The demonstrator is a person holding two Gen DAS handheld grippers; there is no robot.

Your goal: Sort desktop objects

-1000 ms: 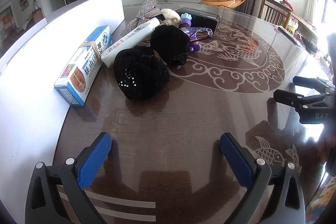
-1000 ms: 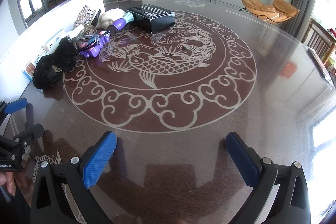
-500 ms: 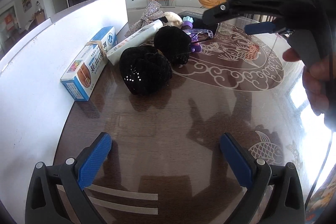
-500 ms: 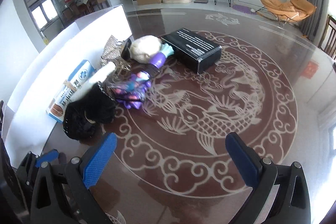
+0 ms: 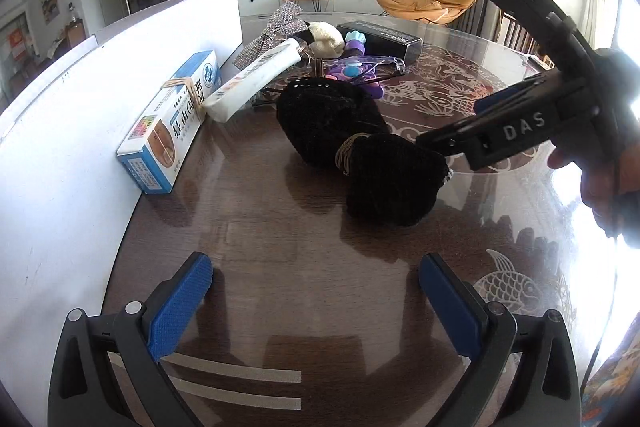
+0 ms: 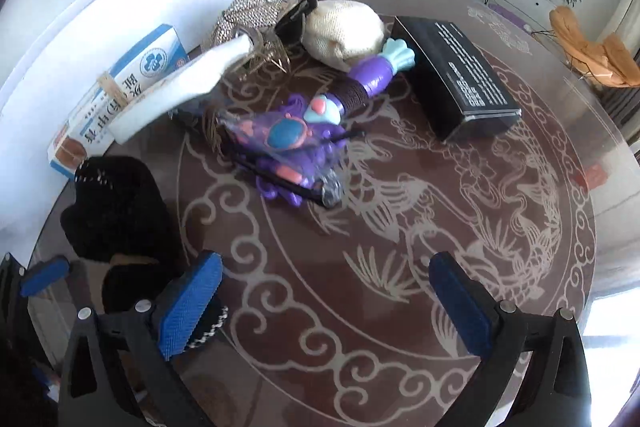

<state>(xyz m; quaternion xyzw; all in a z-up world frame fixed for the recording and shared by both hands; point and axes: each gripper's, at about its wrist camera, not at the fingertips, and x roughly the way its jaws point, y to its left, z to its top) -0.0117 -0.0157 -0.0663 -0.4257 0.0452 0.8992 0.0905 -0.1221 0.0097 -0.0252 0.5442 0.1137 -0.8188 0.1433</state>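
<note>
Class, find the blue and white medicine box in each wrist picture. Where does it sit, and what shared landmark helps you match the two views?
Left wrist view: medicine box at left of centre, along the white board.
Right wrist view: medicine box at the left edge, partly under a white tube.
Shared landmark: the long black box.

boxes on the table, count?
2. The blue-and-white box lies against the white board at the left; the black box lies farther back, right of the purple toy. Clutter may hide more.
</note>
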